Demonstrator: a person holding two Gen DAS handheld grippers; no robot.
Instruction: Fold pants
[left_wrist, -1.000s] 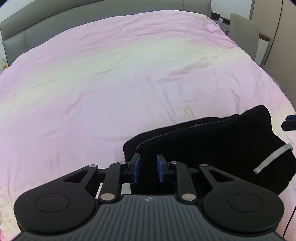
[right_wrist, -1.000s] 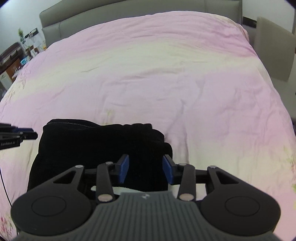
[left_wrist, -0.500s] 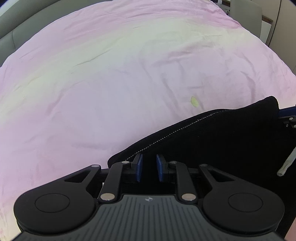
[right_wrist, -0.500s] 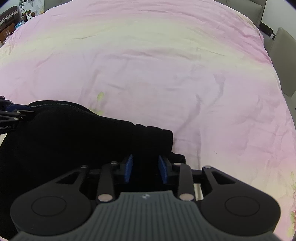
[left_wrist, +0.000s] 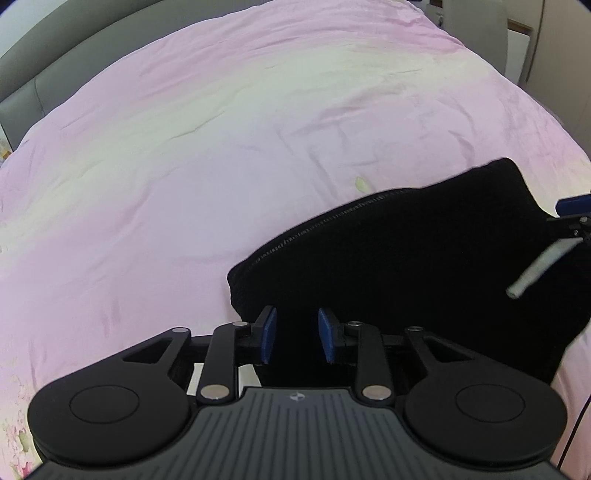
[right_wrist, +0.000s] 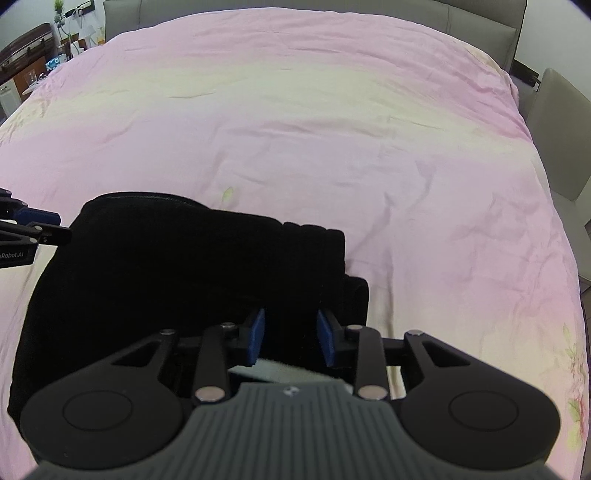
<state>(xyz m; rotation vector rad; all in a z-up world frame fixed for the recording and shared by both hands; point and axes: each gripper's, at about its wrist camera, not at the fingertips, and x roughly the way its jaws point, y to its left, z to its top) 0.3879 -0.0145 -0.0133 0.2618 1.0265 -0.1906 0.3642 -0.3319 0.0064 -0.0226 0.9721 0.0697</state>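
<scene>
From my left wrist camera I see the left gripper (left_wrist: 296, 334) low over the near edge of the black pants (left_wrist: 406, 266), its blue pads (left_wrist: 267, 334) standing apart with dark cloth showing in the gap between them; I cannot tell whether the pads touch the cloth. The pants lie bundled on the pink bedspread (left_wrist: 221, 147), at its near side, reaching from my fingers off to the right, with a stitched seam running along their far edge. A white drawstring (left_wrist: 539, 267) lies slanted on the cloth at the right, close to the tip of the other tool, which pokes in at the right edge of this view. From my right wrist camera, the right gripper (right_wrist: 291, 338) sits at the near right part of the same pants (right_wrist: 177, 280), pads apart as well, black fabric between them and a strip of pale material just under the fingers. The ribbed cuffs (right_wrist: 317, 243) are stacked just beyond my fingers, at the right end of the bundle. The left tool's tip comes in at the left edge, just beside the far left corner of the cloth. A grey headboard (right_wrist: 332, 11) runs along the far side of the bed, and a grey chair (right_wrist: 561, 122) stands off to the right.
</scene>
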